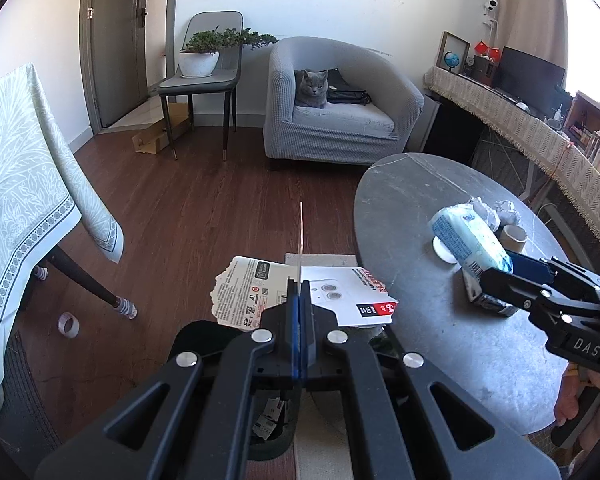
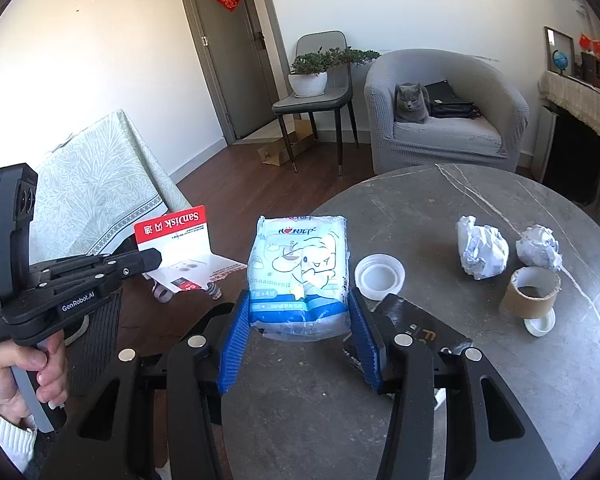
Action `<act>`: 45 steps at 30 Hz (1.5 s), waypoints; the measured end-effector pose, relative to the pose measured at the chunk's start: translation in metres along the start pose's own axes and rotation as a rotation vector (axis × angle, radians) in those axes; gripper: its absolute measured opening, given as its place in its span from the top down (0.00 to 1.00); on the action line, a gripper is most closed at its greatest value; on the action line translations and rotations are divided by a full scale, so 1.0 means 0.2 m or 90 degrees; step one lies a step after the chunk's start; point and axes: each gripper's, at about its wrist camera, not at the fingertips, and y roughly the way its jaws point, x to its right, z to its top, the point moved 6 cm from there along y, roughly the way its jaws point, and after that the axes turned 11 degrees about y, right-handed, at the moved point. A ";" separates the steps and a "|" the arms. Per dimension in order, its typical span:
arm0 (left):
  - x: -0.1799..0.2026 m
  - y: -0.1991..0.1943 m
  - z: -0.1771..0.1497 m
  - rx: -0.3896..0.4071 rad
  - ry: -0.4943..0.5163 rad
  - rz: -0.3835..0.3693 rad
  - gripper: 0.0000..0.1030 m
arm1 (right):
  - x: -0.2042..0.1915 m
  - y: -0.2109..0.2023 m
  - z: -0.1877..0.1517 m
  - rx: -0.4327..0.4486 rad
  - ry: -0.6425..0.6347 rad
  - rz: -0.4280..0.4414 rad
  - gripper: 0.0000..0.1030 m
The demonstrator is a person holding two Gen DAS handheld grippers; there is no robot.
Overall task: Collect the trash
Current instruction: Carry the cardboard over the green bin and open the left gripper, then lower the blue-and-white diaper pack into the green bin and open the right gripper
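Note:
My left gripper (image 1: 299, 284) is shut on a thin SanDisk card (image 2: 172, 232), red and white, which shows edge-on in the left wrist view. More white printed card (image 1: 352, 298) spreads out under it; I cannot tell whether it is attached. My right gripper (image 2: 300, 312) is shut on a blue and white tissue pack (image 2: 300, 268); its blue pads (image 2: 236, 320) press both sides. The pack (image 1: 468, 240) hangs just above the round dark table (image 2: 420, 380). On that table lie two crumpled paper balls (image 2: 482, 252), a cardboard tube (image 2: 534, 292) and a white lid (image 2: 380, 276).
A black container (image 1: 272, 436) with paper scraps sits under my left gripper. A black box (image 2: 432, 332) lies on the table by my right fingers. A cloth-covered table (image 1: 24, 184) stands left, a tape roll (image 1: 69, 324) lies on the floor, and a cat sits in the grey armchair (image 1: 340, 128).

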 end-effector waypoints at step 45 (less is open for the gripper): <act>-0.50 0.51 -0.94 -0.313 -0.018 -0.002 0.74 | -0.67 0.64 -0.25 -0.160 -0.090 0.063 0.53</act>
